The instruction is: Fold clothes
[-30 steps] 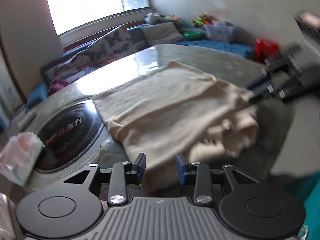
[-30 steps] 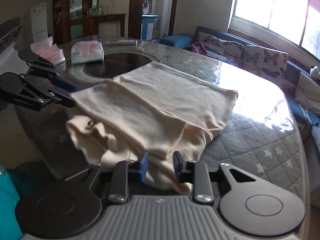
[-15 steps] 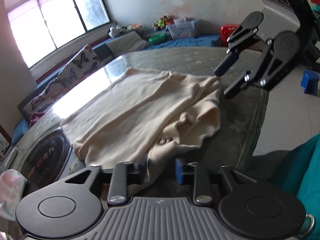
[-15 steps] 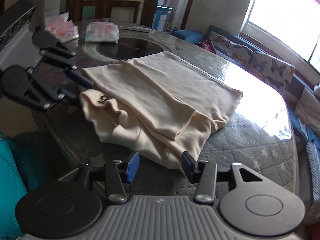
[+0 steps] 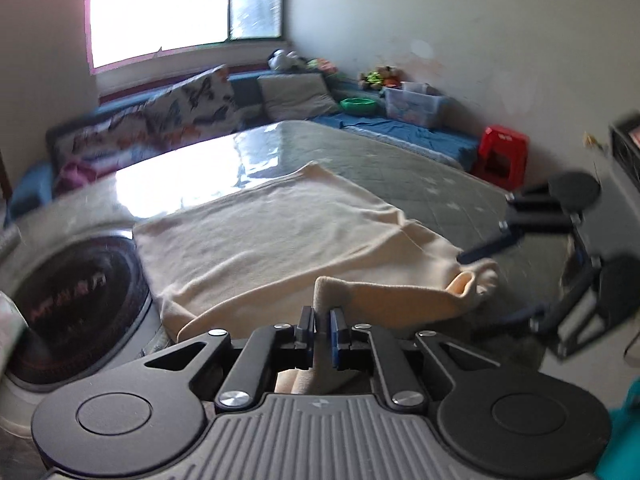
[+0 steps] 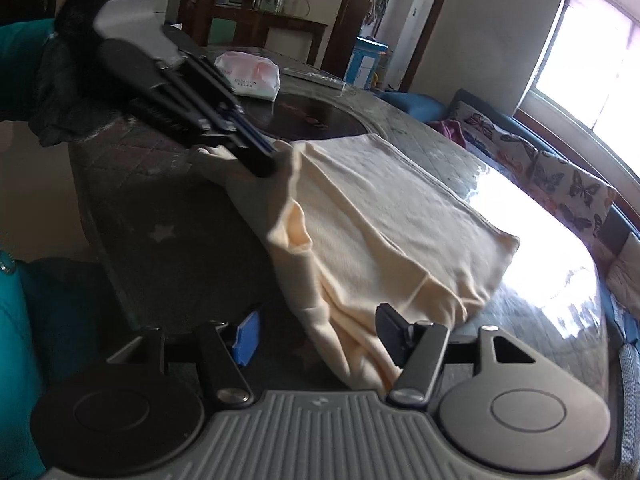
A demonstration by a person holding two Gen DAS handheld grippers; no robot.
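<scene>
Now | left claw [image 5: 320, 322] closing on cream garment [image 5: 280, 236] | right claw [image 6: 320, 336] opening astride hem | tissue pack [image 6: 250, 74] behind

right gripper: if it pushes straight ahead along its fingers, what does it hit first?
Most likely the cream garment: a fold already lies between the opening jaws of the right gripper, untouched by the pads. Depth is hard to judge.

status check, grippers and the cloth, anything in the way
Left gripper closing, cloth pinched between its pads. Right gripper opening, pads clear of the hanging edge. Cream cloth part folded on the table. Nothing blocking.
</scene>
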